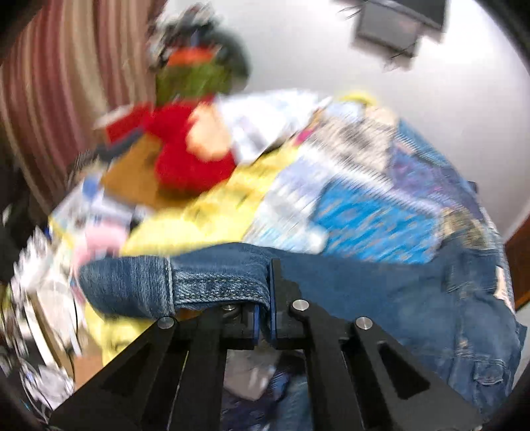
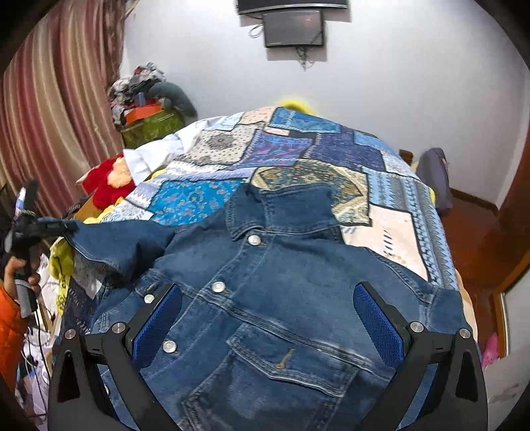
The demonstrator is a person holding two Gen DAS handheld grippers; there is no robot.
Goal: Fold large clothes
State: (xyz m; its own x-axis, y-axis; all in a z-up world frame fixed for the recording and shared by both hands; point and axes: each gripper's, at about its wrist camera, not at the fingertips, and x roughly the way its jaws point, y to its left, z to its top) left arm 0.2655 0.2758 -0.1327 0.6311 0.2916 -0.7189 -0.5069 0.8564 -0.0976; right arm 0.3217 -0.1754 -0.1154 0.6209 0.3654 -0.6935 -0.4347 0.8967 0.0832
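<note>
A blue denim jacket (image 2: 265,298) lies front up on the patchwork bedspread (image 2: 298,159), collar toward the far wall, metal buttons down its middle. Its left sleeve stretches off to the left and is lifted above the bed. My left gripper (image 1: 263,318) is shut on the sleeve's cuff (image 1: 215,285), which folds over the blue pads. From the right wrist view that same left gripper (image 2: 49,227) shows at the far left, held by a hand in an orange sleeve. My right gripper (image 2: 268,318) hovers open over the jacket's chest pocket, its pads wide apart with nothing between them.
A red plush toy (image 2: 102,185) and yellow cloth (image 2: 61,262) lie at the bed's left edge. Striped curtains (image 2: 49,116) hang at left, with a pile of bags (image 2: 145,109) in the corner. A screen (image 2: 293,28) is on the far wall. A wooden door (image 2: 516,215) stands at right.
</note>
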